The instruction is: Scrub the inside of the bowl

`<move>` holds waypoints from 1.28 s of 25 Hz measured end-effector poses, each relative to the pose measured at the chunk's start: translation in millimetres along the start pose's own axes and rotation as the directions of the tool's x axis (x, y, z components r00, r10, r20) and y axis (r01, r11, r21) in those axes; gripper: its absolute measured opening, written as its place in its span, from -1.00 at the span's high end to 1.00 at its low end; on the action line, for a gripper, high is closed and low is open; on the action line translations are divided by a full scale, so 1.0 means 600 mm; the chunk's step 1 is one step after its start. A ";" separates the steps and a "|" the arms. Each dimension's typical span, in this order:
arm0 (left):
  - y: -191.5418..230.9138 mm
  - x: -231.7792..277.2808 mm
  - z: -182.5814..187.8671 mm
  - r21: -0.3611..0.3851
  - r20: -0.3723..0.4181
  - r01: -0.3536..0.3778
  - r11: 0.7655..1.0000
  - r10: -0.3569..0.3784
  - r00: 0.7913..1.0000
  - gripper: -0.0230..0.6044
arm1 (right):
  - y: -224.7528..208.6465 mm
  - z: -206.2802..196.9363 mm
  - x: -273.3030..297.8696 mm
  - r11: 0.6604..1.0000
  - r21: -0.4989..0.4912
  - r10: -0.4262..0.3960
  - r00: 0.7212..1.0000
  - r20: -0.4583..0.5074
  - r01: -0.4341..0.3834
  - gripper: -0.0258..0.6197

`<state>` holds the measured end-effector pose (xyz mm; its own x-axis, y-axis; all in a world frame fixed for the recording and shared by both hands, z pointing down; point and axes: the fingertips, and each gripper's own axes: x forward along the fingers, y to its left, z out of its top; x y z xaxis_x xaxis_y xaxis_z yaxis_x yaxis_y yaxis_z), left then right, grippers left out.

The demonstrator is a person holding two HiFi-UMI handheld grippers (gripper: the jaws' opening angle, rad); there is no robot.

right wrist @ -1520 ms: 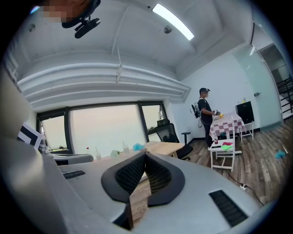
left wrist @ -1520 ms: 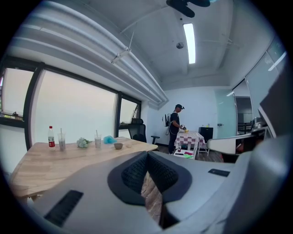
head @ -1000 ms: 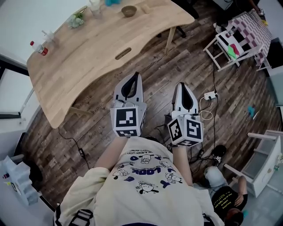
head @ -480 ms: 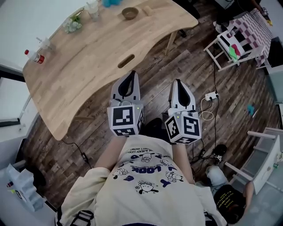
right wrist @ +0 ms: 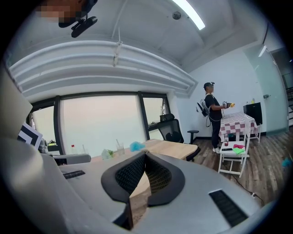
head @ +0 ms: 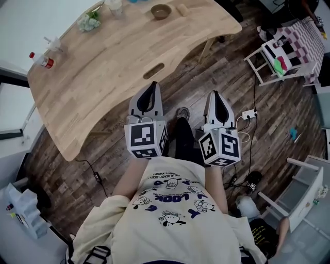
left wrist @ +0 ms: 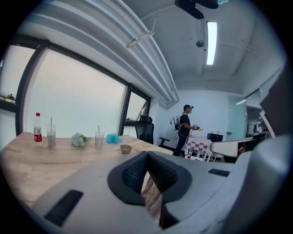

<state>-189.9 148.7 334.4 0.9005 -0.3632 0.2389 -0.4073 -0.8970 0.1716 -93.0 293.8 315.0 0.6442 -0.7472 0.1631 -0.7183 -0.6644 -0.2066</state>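
The small brown bowl (head: 161, 11) sits at the far end of the wooden table (head: 103, 77), far ahead of both grippers. It also shows as a small bowl (left wrist: 126, 148) in the left gripper view, with a fluffy blue thing (left wrist: 114, 139) just behind it. My left gripper (head: 150, 85) is held over the floor near the table's front edge, jaws shut with nothing between them. My right gripper (head: 215, 95) hangs beside it over the floor, also shut on nothing. The right gripper view shows the blue thing (right wrist: 136, 146) but not the bowl.
On the table stand two cups (left wrist: 99, 140) (left wrist: 51, 135), a red-capped bottle (head: 41, 60) and a small green plant (head: 88, 21). A power strip (head: 249, 113) with cables lies on the floor at right. A white stool (head: 276, 56) and a checkered table (head: 304, 28) stand beyond; a person (left wrist: 185, 128) is there.
The table has come nearer and lower in the head view as both grippers moved toward it together. A shoe now shows between them. Both pairs of jaws stayed shut.
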 end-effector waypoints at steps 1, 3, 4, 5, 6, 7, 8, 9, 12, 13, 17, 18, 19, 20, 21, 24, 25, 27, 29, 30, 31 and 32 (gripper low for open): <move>0.002 0.006 -0.001 -0.003 -0.003 -0.005 1.000 0.005 1.000 0.84 | -0.005 0.000 0.007 1.000 0.003 -0.001 1.000 -0.002 0.001 0.85; 0.006 0.020 -0.001 -0.004 -0.007 -0.016 1.000 0.016 1.000 0.84 | -0.016 0.000 0.026 1.000 0.005 -0.003 1.000 -0.007 0.003 0.85; 0.010 0.029 0.000 -0.004 -0.008 -0.023 1.000 0.023 1.000 0.84 | -0.020 0.000 0.038 1.000 0.005 0.000 1.000 -0.010 0.000 0.85; 0.013 0.038 0.001 -0.006 -0.010 -0.031 1.000 0.031 0.999 0.84 | -0.024 0.000 0.050 1.000 0.004 0.003 1.000 -0.013 -0.003 0.85; 0.017 0.047 0.002 -0.008 -0.011 -0.039 0.999 0.039 0.999 0.84 | -0.029 0.002 0.062 1.000 0.003 0.007 1.000 -0.016 -0.007 0.85; 0.019 0.058 0.004 -0.011 -0.012 -0.046 0.999 0.046 0.999 0.84 | -0.034 0.003 0.073 1.000 0.002 0.011 1.000 -0.018 -0.011 0.85; 0.020 0.068 0.006 -0.012 -0.011 -0.053 0.999 0.053 0.999 0.84 | -0.040 0.005 0.084 1.000 0.003 0.014 1.000 -0.020 -0.014 0.85; 0.020 0.080 0.009 -0.012 -0.009 -0.059 0.998 0.059 0.998 0.84 | -0.046 0.006 0.096 1.000 0.005 0.017 1.000 -0.023 -0.017 0.85; 0.018 0.118 0.015 -0.015 -0.008 -0.080 0.997 0.080 0.997 0.84 | -0.065 0.011 0.137 0.999 0.011 0.038 0.999 -0.032 -0.037 0.85; 0.018 0.132 0.016 -0.017 -0.010 -0.088 0.996 0.088 0.996 0.84 | -0.071 0.014 0.152 0.999 0.011 0.047 0.998 -0.034 -0.046 0.85; 0.013 0.188 0.027 -0.027 -0.016 -0.119 0.993 0.119 0.993 0.84 | -0.095 0.033 0.212 0.996 0.008 0.085 0.996 -0.036 -0.084 0.85; 0.012 0.202 0.032 -0.028 -0.015 -0.127 0.991 0.127 0.992 0.84 | -0.102 0.039 0.227 0.996 0.007 0.093 0.995 -0.034 -0.092 0.85; 0.011 0.215 0.037 -0.028 -0.013 -0.135 0.990 0.135 0.991 0.84 | -0.109 0.045 0.240 0.995 0.007 0.100 0.994 -0.033 -0.099 0.85; 0.010 0.229 0.042 -0.027 -0.012 -0.143 0.989 0.142 0.990 0.84 | -0.117 0.050 0.254 0.994 0.008 0.106 0.994 -0.032 -0.106 0.85; 0.008 0.242 0.046 -0.027 -0.010 -0.150 0.988 0.150 0.989 0.84 | -0.125 0.054 0.267 0.994 0.010 0.111 0.993 -0.033 -0.111 0.85; 0.000 0.278 0.056 -0.025 -0.008 -0.170 0.985 0.169 0.986 0.84 | -0.152 0.062 0.302 0.992 0.021 0.124 0.992 -0.038 -0.123 0.85; -0.003 0.289 0.058 -0.023 -0.007 -0.175 0.984 0.175 0.985 0.84 | -0.160 0.064 0.313 0.992 0.024 0.127 0.991 -0.039 -0.127 0.85; -0.010 0.308 0.060 -0.014 -0.009 -0.182 0.983 0.182 0.983 0.84 | -0.175 0.069 0.330 0.991 0.030 0.132 0.990 -0.039 -0.131 0.85; -0.015 0.326 0.061 -0.009 -0.014 -0.189 0.982 0.189 0.982 0.84 | -0.187 0.073 0.343 0.990 0.032 0.137 0.990 -0.038 -0.136 0.85; -0.016 0.334 0.062 -0.010 -0.015 -0.194 0.981 0.194 0.981 0.84 | -0.192 0.074 0.351 0.990 0.033 0.141 0.989 -0.039 -0.140 0.85; -0.016 0.341 0.063 -0.011 -0.017 -0.201 0.980 0.200 0.980 0.84 | -0.196 0.075 0.358 0.989 0.036 0.147 0.988 -0.041 -0.146 0.85; -0.015 0.347 0.065 -0.012 -0.018 -0.207 0.978 0.207 0.978 0.84 | -0.199 0.075 0.366 0.988 0.040 0.152 0.987 -0.044 -0.151 0.85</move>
<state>7.1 71.5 345.4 0.7941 -0.5362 0.2861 -0.5866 -0.7993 0.1303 145.9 209.8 332.1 0.5151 -0.8397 0.1719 -0.7961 -0.5431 -0.2670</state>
